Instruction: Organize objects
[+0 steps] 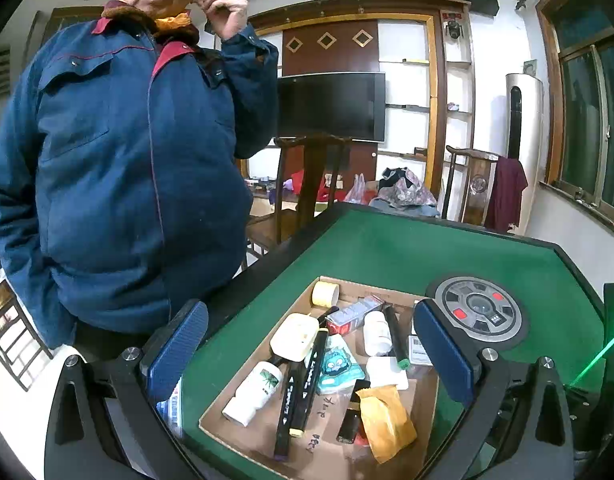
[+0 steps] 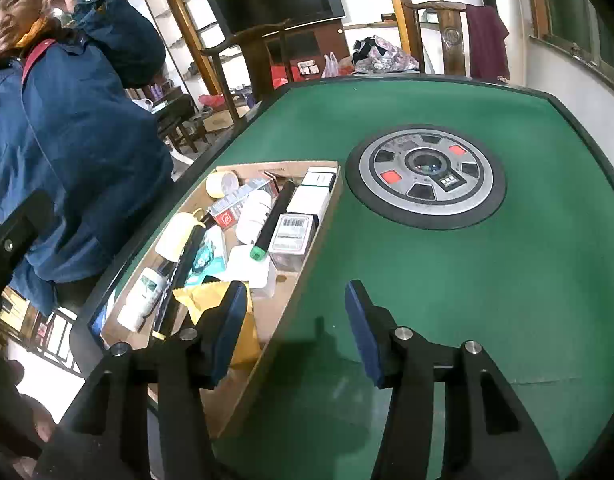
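Cardboard tray (image 1: 421,408) — crammed, markers (image 1: 303,392), bottles (image 1: 253,394)

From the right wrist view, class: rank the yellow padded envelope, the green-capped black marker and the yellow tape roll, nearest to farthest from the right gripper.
1. Yellow padded envelope: near end of the cardboard tray, beside the right gripper's left finger.
2. Green-capped black marker: mid-tray.
3. Yellow tape roll: tray's far left corner.

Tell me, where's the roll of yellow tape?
The yellow tape roll sits in the cardboard tray's far corner, beside the red-and-white box.
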